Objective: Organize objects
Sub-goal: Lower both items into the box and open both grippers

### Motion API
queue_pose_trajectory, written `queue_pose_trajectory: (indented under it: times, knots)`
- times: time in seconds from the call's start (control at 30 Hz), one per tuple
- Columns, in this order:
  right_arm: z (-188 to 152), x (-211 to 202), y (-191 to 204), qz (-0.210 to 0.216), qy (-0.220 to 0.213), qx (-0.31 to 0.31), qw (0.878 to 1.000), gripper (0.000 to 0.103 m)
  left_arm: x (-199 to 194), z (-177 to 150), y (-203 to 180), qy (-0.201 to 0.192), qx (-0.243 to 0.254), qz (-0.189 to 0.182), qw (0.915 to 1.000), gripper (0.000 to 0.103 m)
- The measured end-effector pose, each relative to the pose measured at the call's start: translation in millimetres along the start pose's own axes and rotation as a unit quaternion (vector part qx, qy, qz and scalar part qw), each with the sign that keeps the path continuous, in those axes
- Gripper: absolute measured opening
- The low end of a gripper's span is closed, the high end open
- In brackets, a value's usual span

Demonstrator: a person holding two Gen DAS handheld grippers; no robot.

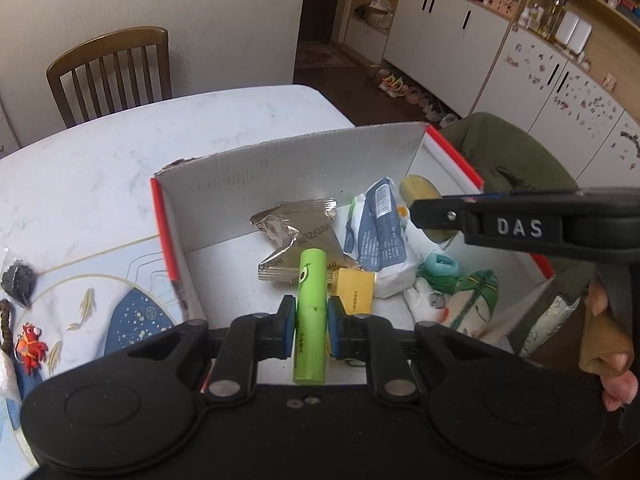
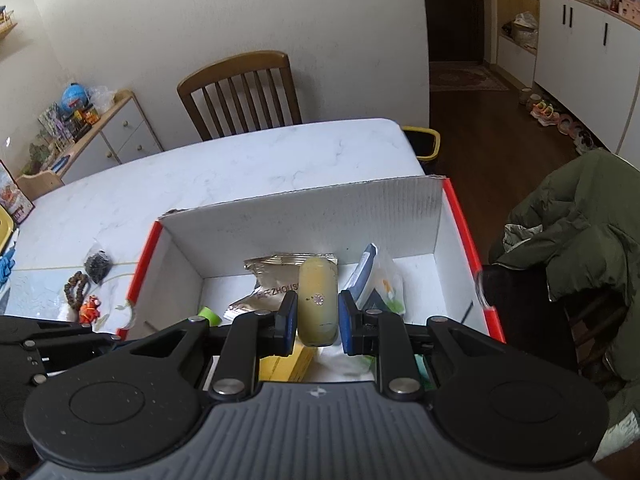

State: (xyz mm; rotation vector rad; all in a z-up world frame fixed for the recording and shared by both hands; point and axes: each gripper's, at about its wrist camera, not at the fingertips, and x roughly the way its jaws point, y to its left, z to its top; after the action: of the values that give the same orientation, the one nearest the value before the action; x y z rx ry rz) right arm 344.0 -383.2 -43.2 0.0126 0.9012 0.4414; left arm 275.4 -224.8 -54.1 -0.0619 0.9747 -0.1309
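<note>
**Both jaws loaded over the box; release pending**

The left gripper [image 1: 311, 320] has its jaws clamped on a green tube [image 1: 310, 316]. The right gripper [image 2: 318, 320] has its jaws closed around a yellow capsule [image 2: 317, 304]. Both items hang above the box [image 2: 304, 216], whose floor lies ahead of and below the jaws. Judged step: depositing. Next move calls for lowering clear of the foil packet [image 1: 296, 236], then opening.

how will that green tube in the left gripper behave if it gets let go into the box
The green tube looks like a rigid, smooth cylinder, so it will probably roll once the left gripper releases it. It looks small and likely light. It may settle against the gold foil packet already in the box.
</note>
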Motion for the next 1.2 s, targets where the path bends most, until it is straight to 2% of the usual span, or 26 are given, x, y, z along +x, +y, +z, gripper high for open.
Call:
queue_pose_trajectory:
  times: [0.2,0.4,0.63,1.0,1.2]
  knots:
    - [7.8,33.4,2.5,0.009,0.035,-0.022,0.999,0.021,28.3,5.8,-4.5,0.027,0.0,0.027,0.9993,0.014]
    - [10.7,59.6,7.5,-0.009,0.053,-0.051,0.997,0.021,51.4,10.5,-3.1,0.051,-0.009,0.049,0.9975,0.014]
    - [9.3,81.6,6.2,-0.015,0.08,-0.07,0.994,0.021,71.9,13.2,-1.0,0.083,-0.02,0.055,0.9948,0.014]
    - [7.0,86.9,2.0,-0.005,0.091,-0.078,0.993,0.021,87.9,12.8,2.7,0.123,-0.036,0.047,0.9907,0.014]
    - [12.8,76.1,-2.4,0.013,0.087,-0.069,0.994,0.021,92.6,12.1,4.7,0.141,-0.041,0.041,0.9883,0.021]
